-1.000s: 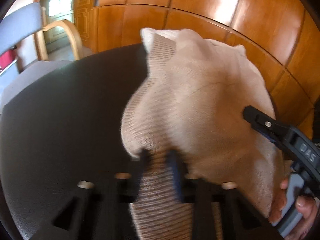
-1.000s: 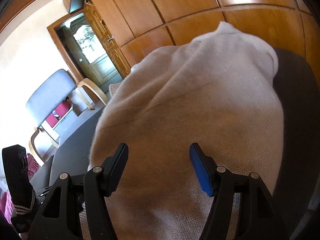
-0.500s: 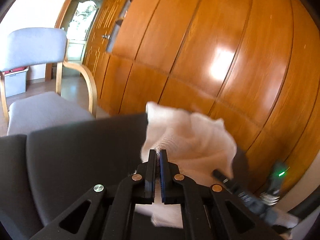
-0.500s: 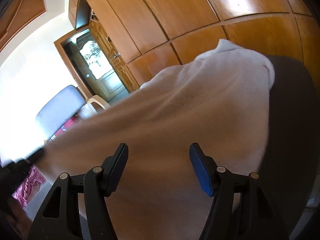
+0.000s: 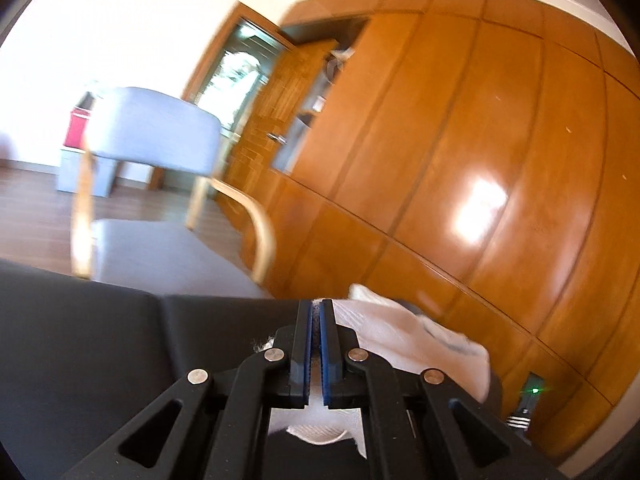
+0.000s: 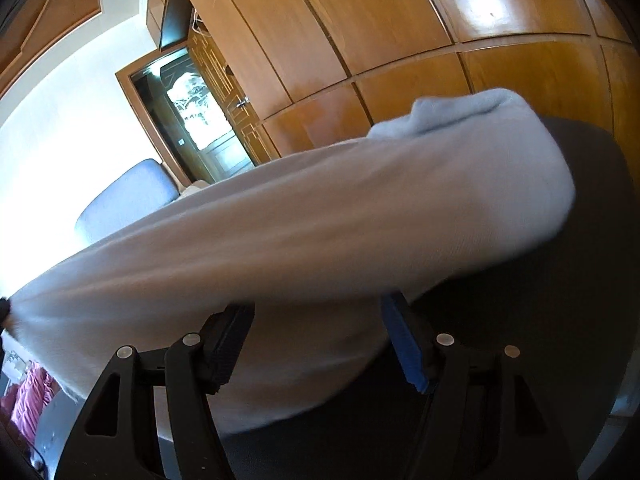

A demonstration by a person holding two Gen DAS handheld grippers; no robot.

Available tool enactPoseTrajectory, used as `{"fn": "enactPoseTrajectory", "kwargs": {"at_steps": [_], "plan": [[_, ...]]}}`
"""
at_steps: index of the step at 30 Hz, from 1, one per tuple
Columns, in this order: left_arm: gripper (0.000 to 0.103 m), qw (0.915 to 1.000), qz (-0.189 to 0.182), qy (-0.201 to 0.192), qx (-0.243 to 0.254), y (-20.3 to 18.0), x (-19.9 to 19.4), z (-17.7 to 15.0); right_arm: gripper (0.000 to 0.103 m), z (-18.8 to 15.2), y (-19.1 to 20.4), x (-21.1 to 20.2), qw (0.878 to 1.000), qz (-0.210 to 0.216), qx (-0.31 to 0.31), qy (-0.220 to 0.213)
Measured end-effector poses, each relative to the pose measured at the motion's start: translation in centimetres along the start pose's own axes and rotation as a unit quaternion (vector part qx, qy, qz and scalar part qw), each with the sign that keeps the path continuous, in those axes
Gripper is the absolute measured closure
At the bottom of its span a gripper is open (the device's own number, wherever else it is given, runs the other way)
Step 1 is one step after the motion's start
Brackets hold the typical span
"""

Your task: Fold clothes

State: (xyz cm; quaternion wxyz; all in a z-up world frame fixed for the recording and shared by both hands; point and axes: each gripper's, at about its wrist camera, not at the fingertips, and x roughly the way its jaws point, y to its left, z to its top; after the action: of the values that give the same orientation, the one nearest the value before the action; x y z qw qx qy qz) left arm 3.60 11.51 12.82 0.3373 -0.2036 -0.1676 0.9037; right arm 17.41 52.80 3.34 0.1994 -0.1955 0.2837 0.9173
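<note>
A cream knitted sweater [image 6: 320, 220] hangs stretched in a band across the right wrist view, from the far right of the dark table [image 6: 560, 320] to the left edge of the picture. My left gripper [image 5: 316, 308] is shut on a fold of the sweater [image 5: 400, 340], with cloth showing between its blue pads and bunched behind and below them. My right gripper [image 6: 316, 308] sits low under the stretched cloth. Its jaws are opening, and the sweater drapes over the gap without being pressed by the pads.
Wooden wardrobe panels [image 5: 460, 140] rise close behind the table. A grey armchair with bent wooden arms [image 5: 152, 128] stands to the left, near an open doorway [image 6: 192, 104]. Pink cloth [image 6: 28, 396] lies low at the left. A small green light [image 5: 534, 391] glows at the right.
My left gripper closed on the sweater's edge, rose and swung away, pulling the cloth taut and lifting it off the table toward the left. The right gripper barely moved.
</note>
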Motion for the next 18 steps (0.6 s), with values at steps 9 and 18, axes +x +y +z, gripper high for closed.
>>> {"fn": "enactPoseTrajectory", "kwargs": {"at_steps": [9, 18], "plan": [[0.103, 0.9828, 0.152, -0.07, -0.078, 11.8, -11.2, -0.3, 0.032, -1.4, 2.4, 1.8, 0.999, 0.011, -0.016, 0.046], [0.084, 0.9813, 0.164, 0.084, -0.056, 12.9, -5.5, -4.4, 0.032, -3.3, 5.0, 2.6, 0.995, 0.023, -0.037, 0.085]]}}
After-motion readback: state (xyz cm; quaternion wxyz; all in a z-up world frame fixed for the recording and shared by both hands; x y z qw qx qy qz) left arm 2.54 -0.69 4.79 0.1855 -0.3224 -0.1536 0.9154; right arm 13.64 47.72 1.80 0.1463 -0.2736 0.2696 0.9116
